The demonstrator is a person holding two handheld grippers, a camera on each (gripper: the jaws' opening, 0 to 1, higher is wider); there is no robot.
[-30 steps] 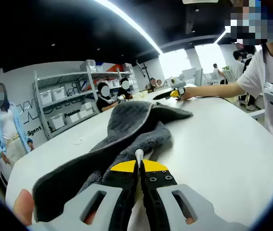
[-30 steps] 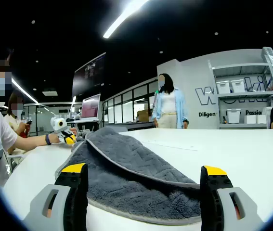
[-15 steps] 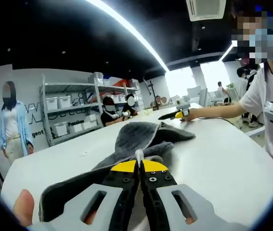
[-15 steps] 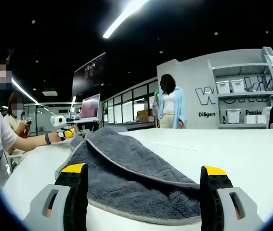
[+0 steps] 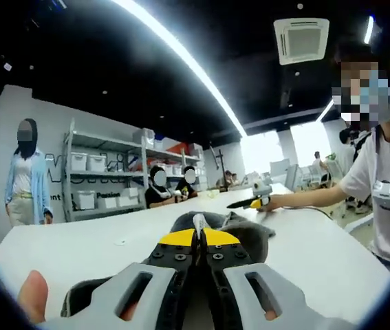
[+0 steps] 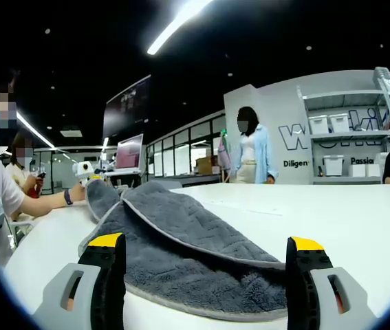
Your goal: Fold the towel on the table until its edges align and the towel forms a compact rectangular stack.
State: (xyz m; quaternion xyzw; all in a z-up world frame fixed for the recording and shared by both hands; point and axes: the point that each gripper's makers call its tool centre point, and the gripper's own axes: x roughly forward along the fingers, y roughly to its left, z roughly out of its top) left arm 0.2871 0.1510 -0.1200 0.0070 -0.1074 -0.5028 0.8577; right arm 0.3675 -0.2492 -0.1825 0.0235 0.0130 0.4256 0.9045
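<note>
A grey towel (image 6: 181,234) with a pale trim lies bunched on the white table (image 6: 360,220). My right gripper (image 6: 208,242) rests open at the towel's near edge, one jaw on either side and nothing pinched. The left gripper (image 5: 198,230) is shut on the towel's trimmed edge, a strip of white trim poking out between the tips. The towel (image 5: 250,237) runs away behind those tips. At its far end the right gripper (image 5: 253,203) sits on the table in a person's hand. In the right gripper view the left gripper (image 6: 82,168) holds up the far corner.
A person in a white shirt (image 5: 387,185) stands at the table's side. Shelves with white bins (image 5: 91,182) line the far wall, with seated people (image 5: 157,192) and a standing person (image 6: 250,155) beyond. Bare tabletop (image 5: 78,247) lies beside the towel.
The left gripper has drawn the pinched towel edge along, its view dropping low over the table. In the right gripper view the far corner now stands up. The right gripper has not moved.
</note>
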